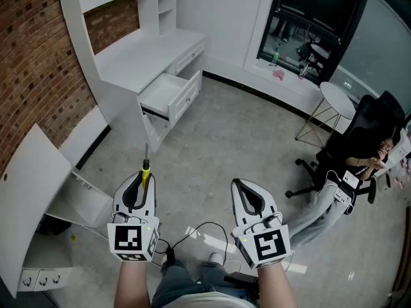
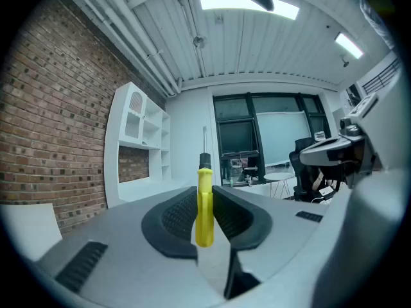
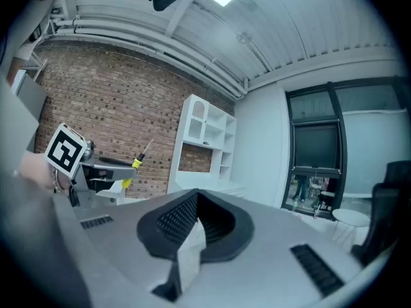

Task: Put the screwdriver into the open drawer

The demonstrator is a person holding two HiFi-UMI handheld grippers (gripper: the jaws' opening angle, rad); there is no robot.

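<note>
Across the room from the white desk unit (image 1: 148,50), head view first: left gripper (image 1: 142,178) is clamped on the screwdriver (image 1: 146,163), yellow handle between the pads, dark shaft poking out ahead toward the open drawer (image 1: 164,88). Drawer stands pulled out of the desk front, tray looks bare, well apart from the tool with open floor between. Right gripper (image 1: 243,186) rides alongside, carrying nothing. A loose white panel (image 1: 32,172) leans at the left; worth skirting on the approach. Left gripper view: jaws part closed, only as wide as the handle, pads pressing it low down on both sides, the tool standing roughly square to the pads. Grip looks sound, but most of the length sits beyond the jaws, so I judge a knock on the drawer's edge could swing it. Right gripper view: jaws together, nothing between them; the other gripper and its yellow handle show small at the left against the brick wall (image 3: 122,108). For the carry: walk the tool in level, tip leading, come over the tray and clear of the desktop's overhang, lower until the handle is near the drawer's floor, then let go. Free gripper best kept out of the path.
</note>
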